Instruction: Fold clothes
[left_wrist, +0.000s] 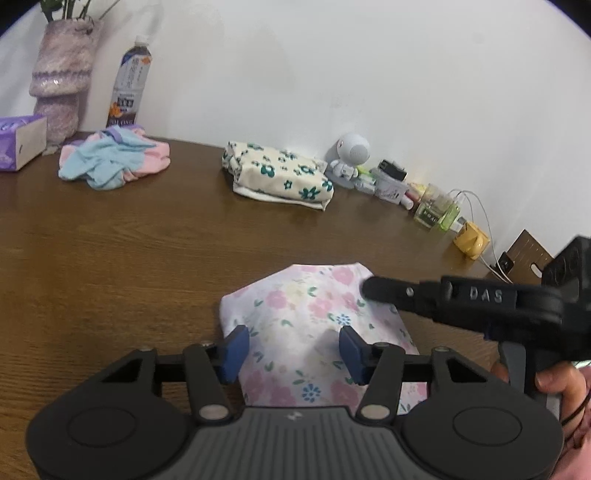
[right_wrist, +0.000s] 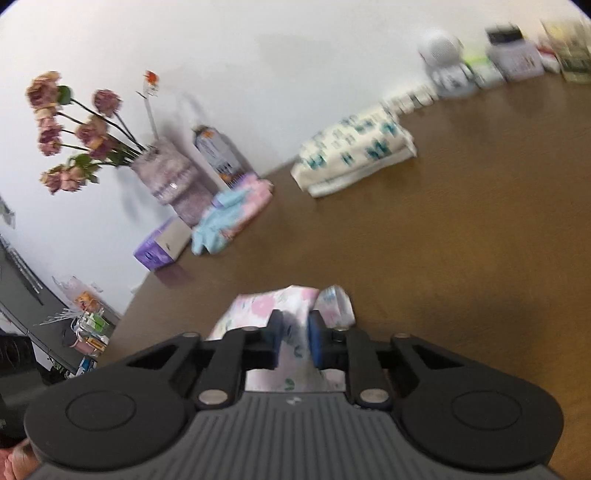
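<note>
Reading the visible lettering first: raised letters "DAS" stand on the black body of the right gripper (left_wrist: 365, 288) as seen from the left wrist; the bottle (left_wrist: 129, 79) by the wall carries a printed label too blurred to read, and the small glass flask (left_wrist: 430, 216) has a dark label equally illegible. Task item — a floral cloth (left_wrist: 310, 314), white ground with pink blossoms, a few blue flowers and green leaves, lies folded into a compact many-sided packet on the brown wooden table (left_wrist: 129, 251), at the near edge. The left gripper (left_wrist: 293, 349) stands about half open above the packet, its blue pads to either side and not pressing on it. From the right wrist view the right gripper's jaws are nearly closed, with a raised fold of the floral cloth pinched between the blue pads. A second folded cloth (left_wrist: 280, 173), cream with teal flowers, lies well apart near the wall; a crumpled pink-and-blue garment (left_wrist: 110, 162) sits further left — beside a purple tissue box (left_wrist: 20, 142).
</note>
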